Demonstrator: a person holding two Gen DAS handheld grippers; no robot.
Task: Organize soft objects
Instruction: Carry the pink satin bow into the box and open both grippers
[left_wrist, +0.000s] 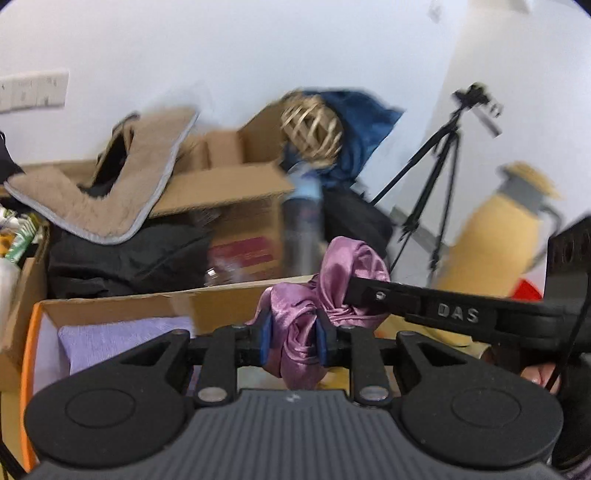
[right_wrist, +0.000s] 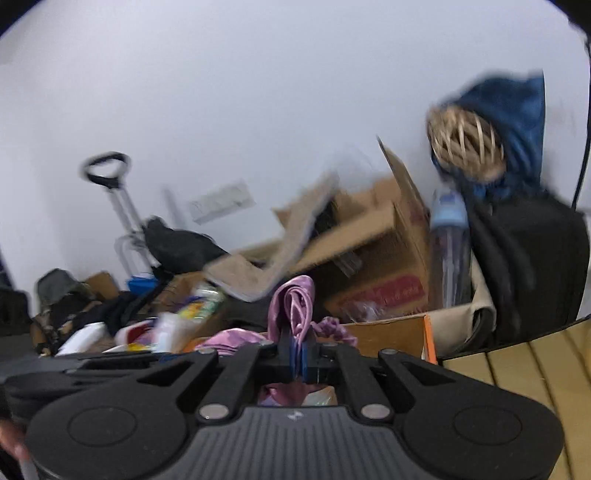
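We hold a pink satin cloth (left_wrist: 314, 317) pinched in both grippers — left (left_wrist: 293, 341), right (right_wrist: 299, 356) — above a box (left_wrist: 122, 308); slick fabric could slip free.

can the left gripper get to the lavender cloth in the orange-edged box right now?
Probably not as is. The left gripper is shut on the pink satin cloth, which the right gripper also pinches. The lavender cloth lies uncovered in the orange-edged box just below-left, so the path looks free once the satin is released.
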